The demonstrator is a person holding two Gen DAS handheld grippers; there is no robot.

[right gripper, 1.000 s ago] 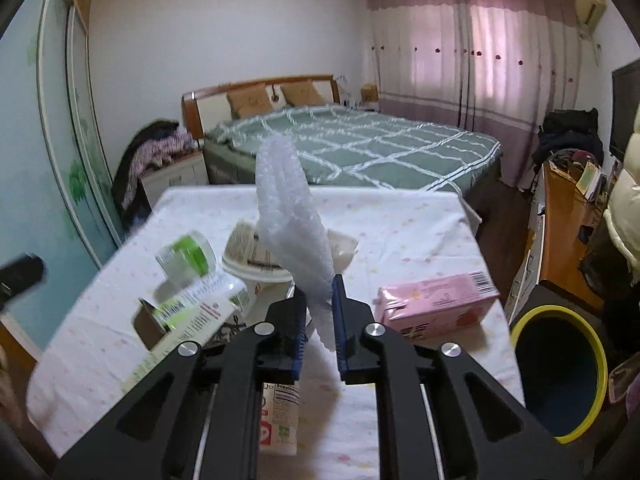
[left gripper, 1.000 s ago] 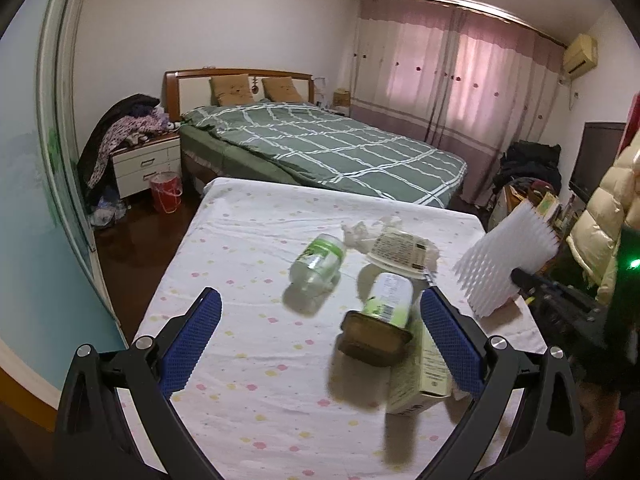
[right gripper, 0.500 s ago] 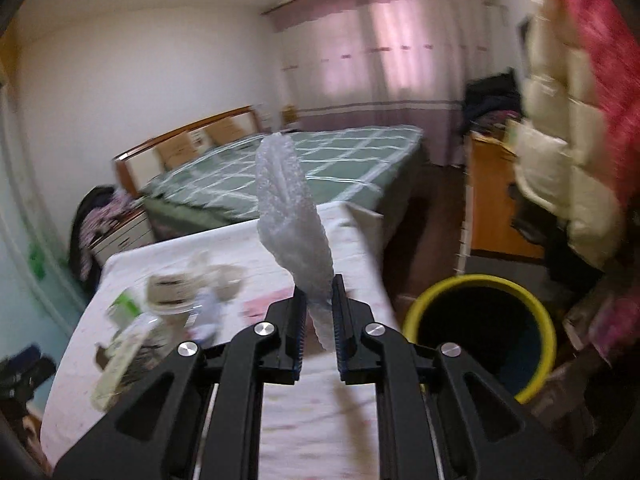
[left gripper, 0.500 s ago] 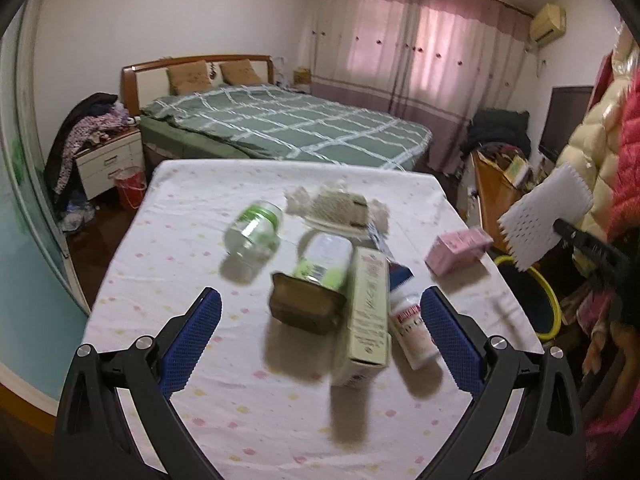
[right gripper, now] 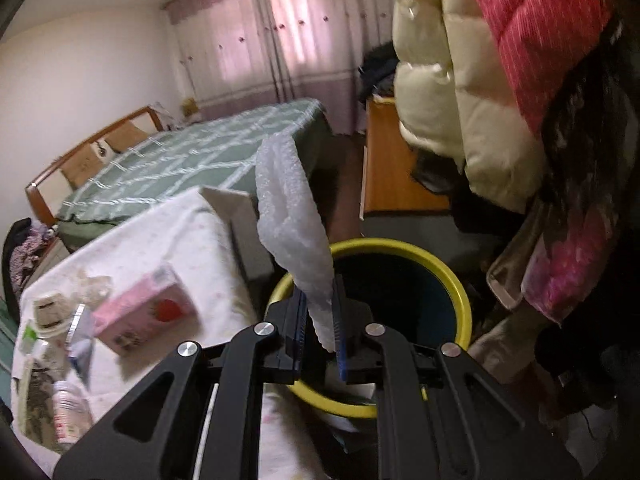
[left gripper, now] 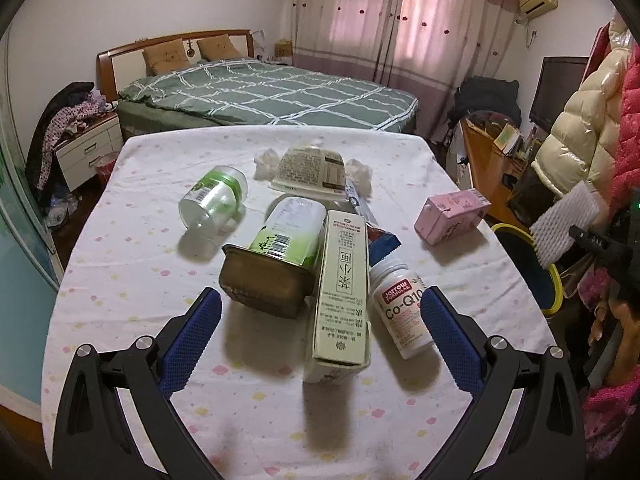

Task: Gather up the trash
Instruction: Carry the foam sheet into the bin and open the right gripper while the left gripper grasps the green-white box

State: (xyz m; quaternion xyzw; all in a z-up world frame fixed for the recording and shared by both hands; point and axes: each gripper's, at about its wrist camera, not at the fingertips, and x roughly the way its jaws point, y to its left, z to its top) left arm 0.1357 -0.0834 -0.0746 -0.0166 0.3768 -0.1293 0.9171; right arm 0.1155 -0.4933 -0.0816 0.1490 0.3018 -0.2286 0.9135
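Observation:
My right gripper [right gripper: 320,326] is shut on a white foam net sleeve [right gripper: 294,220] and holds it above the yellow-rimmed bin [right gripper: 460,292] beside the table. The left wrist view shows that sleeve [left gripper: 564,224] at the right edge over the bin [left gripper: 554,280]. My left gripper [left gripper: 320,332] stands open low over the table, nothing between its fingers. Just ahead of it lie a tall cream box [left gripper: 342,292], a white supplement bottle [left gripper: 400,312], a green-labelled carton [left gripper: 280,256], a clear jar [left gripper: 212,202], a paper bowl [left gripper: 310,170] and a pink carton [left gripper: 452,216].
The table [left gripper: 140,280] wears a white dotted cloth. Behind it stands a bed [left gripper: 260,92] with a green checked cover. Coats [right gripper: 500,80] hang close above and right of the bin. A wooden desk [left gripper: 484,160] and a nightstand [left gripper: 88,152] flank the room.
My right gripper has swung right with the foam sleeve, from over the table to above the bin, rolling as it went. My left gripper has moved forward and lower over the trash.

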